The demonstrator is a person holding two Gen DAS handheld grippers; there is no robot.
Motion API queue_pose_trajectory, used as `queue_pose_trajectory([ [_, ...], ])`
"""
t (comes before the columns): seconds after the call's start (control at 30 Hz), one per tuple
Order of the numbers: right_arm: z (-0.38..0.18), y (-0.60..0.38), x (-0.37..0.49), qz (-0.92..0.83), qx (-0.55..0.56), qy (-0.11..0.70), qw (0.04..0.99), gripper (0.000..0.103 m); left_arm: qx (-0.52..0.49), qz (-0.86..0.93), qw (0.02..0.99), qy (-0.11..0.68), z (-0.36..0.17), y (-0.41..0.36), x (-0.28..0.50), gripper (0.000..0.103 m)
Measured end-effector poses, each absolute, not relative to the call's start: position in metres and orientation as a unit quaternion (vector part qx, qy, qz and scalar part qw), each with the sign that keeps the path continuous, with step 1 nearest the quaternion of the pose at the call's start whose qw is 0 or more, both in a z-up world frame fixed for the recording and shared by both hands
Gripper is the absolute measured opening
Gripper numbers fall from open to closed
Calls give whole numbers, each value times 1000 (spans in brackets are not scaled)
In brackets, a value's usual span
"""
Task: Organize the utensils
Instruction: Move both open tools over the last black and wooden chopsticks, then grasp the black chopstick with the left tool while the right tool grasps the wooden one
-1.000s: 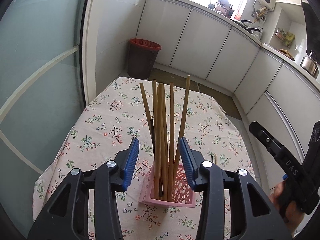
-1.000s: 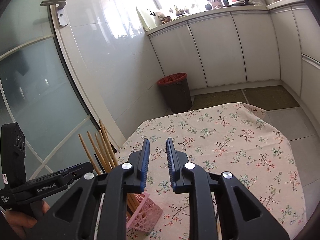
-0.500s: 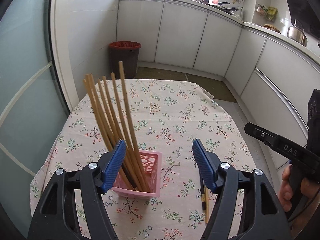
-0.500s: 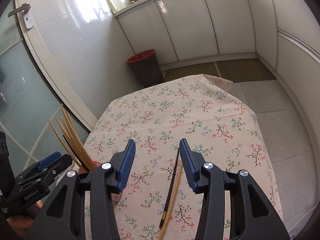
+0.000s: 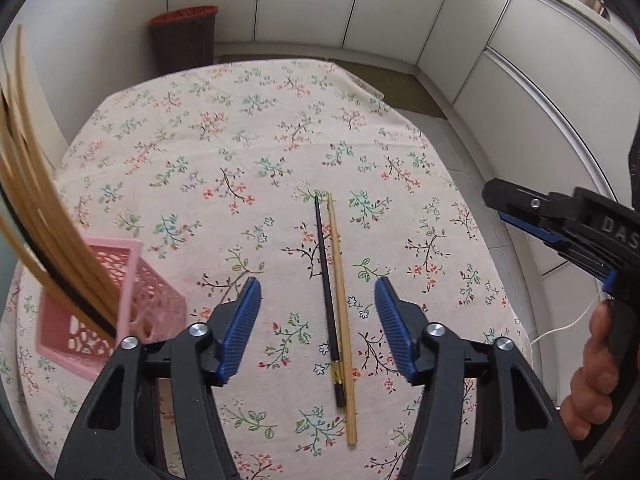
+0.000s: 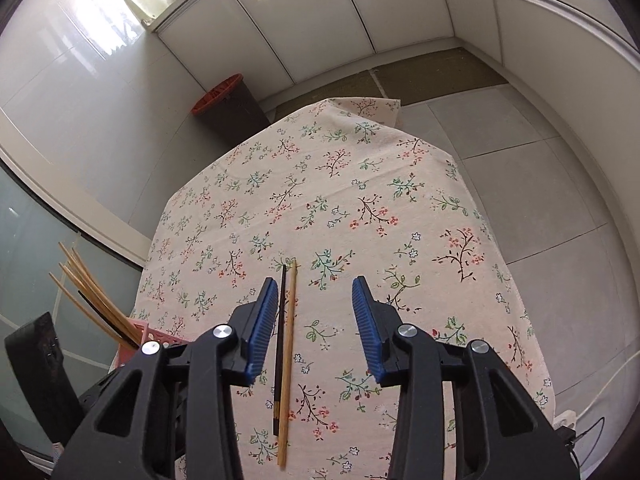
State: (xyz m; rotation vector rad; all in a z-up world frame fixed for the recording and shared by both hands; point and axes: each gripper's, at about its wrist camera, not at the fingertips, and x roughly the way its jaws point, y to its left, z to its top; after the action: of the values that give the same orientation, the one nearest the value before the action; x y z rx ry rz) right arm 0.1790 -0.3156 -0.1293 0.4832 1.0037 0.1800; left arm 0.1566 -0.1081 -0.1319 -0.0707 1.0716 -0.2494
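A black chopstick [image 5: 327,292] and a wooden chopstick [image 5: 340,280] lie side by side on the floral tablecloth [image 5: 248,152]. My left gripper [image 5: 318,312] is open and empty, hovering with the pair between its blue pads. A pink lattice holder [image 5: 132,304] with several wooden chopsticks [image 5: 48,216] stands at the left. In the right wrist view my right gripper [image 6: 316,312] is open and empty above the black chopstick [image 6: 279,340] and the wooden chopstick [image 6: 289,356], which lie just inside its left pad. The holder [image 6: 154,338] shows at the lower left there.
A dark waste bin with a red rim [image 5: 184,38] stands on the floor beyond the table's far left corner. White cabinets [image 5: 400,12] run along the back and right. A glass door [image 6: 36,240] is at the left. The right gripper [image 5: 568,224] is at the table's right edge.
My left gripper has swung right from the holder to over the two loose chopsticks and opened wider. My right gripper has opened wider and come down closer over them.
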Motion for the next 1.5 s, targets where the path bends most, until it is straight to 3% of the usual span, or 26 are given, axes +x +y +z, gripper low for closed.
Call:
queue_pose_trajectory([
  [0.13,-131,-318,181,87,233,479,842,36,-45,-111,834,538,-159,-112,178,47],
  [0.37,-133,-321,184,89,240,478,840,36,-55,-98,818,564,-180,-112,196,26],
  [0.83,-137,-315,189,91,233,485,838,36,-17,-108,812,573,-196,-127,206,20],
  [0.87,-138,-315,190,91,232,487,837,36,-6,-107,814,571,-197,-129,207,7],
  [0.97,-143,-314,191,86,227,494,835,36,-21,-120,813,570,-198,-123,208,4],
  [1.5,-187,-252,206,120,148,575,795,36,-56,-147,897,412,-83,-79,132,4],
])
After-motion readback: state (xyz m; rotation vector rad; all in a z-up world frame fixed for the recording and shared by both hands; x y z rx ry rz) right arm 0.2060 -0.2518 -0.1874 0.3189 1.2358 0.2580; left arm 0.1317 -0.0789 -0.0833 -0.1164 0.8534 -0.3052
